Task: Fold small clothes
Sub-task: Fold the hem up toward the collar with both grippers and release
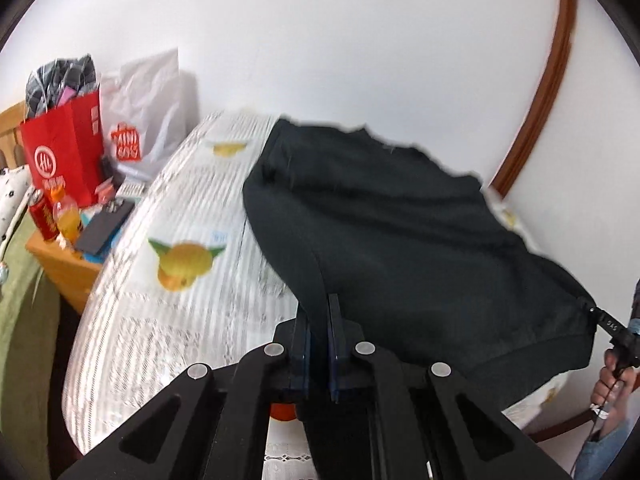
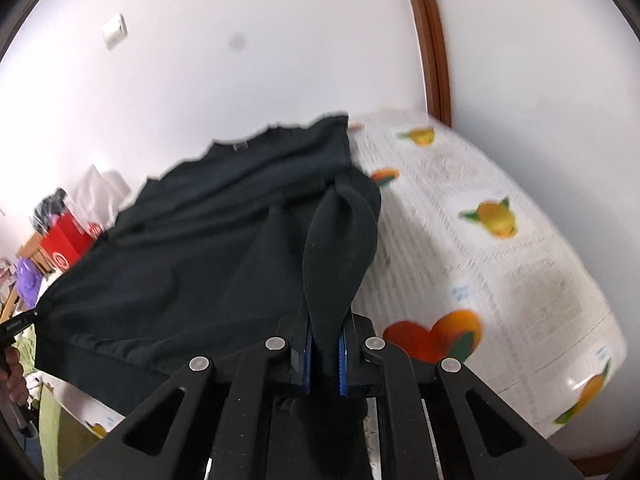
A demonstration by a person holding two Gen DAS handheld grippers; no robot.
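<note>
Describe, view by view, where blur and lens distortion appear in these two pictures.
Left wrist view: the printed table cover is streaked with motion blur and the door frame bows. Right wrist view: fruit prints smear and the frame curves.

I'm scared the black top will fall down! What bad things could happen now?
The black top hangs between the left gripper and right gripper, each pinching only a small bit of cloth, so a corner might slip out. The pictures are blurry, so it seems to be swinging fast and could land crumpled on the fruit-print cover. It might also sweep toward the orange drink bottle beside the bed.
</note>
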